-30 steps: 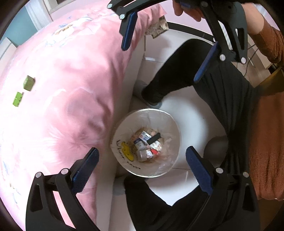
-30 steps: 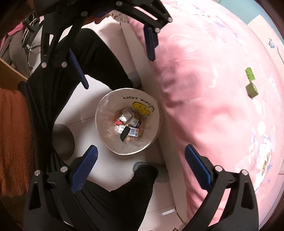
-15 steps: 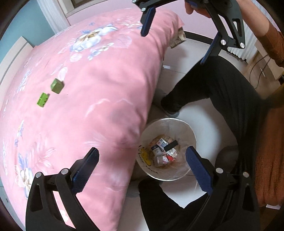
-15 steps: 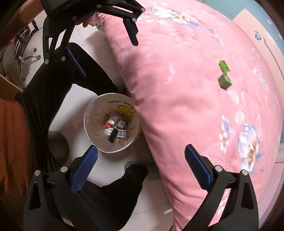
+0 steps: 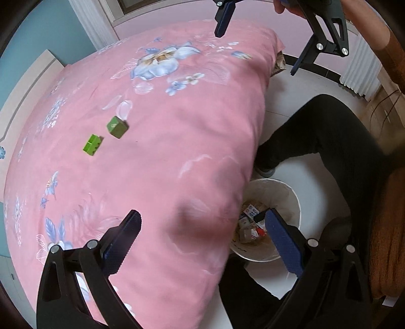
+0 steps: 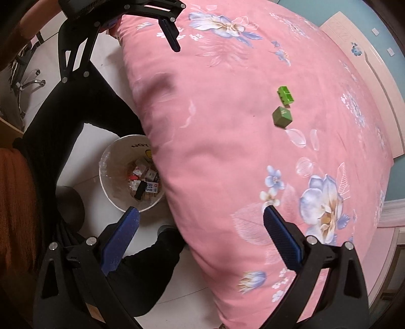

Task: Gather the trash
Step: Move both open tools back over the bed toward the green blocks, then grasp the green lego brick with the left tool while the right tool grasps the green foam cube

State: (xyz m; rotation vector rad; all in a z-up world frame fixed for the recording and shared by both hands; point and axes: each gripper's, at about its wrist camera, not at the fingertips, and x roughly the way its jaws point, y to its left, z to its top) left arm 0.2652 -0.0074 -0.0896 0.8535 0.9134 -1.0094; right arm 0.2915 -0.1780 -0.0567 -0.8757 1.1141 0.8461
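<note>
A bedroom with pale blue walls (image 5: 38, 38) holds a bed covered by a pink quilt (image 5: 164, 151) printed with blue and white flowers. A light wooden headboard (image 6: 354, 48) runs along the far edge of the bed, and white curtains (image 5: 93, 22) hang by the wall behind it. The floor (image 5: 311, 177) beside the bed is white tile, and a white radiator (image 5: 362, 73) stands at the far right of the left wrist view.

Two small pieces of trash lie on the quilt, well in from its edge: a bright green box (image 5: 92, 145) and, just beside it, a darker olive green box (image 5: 117, 127). In the right wrist view the bright one (image 6: 286, 95) sits just beyond the olive one (image 6: 282, 116). They are close together, but whether they touch cannot be told.

On the floor, right against the side of the bed, stands a white trash bin (image 5: 291, 197) lined with a clear bag and partly hidden under the overhanging quilt. It holds a heap of small cartons and wrappers (image 6: 145, 181).

A person in black trousers (image 5: 336, 141) and a rust-coloured top (image 6: 15, 192) sits beside the bin, legs on either side of it.

The left gripper (image 5: 202, 243) hangs over the near edge of the quilt with its fingers spread wide and nothing between them. The right gripper (image 6: 201, 234) is likewise wide and empty, one finger over the bin side and the other over the quilt.
</note>
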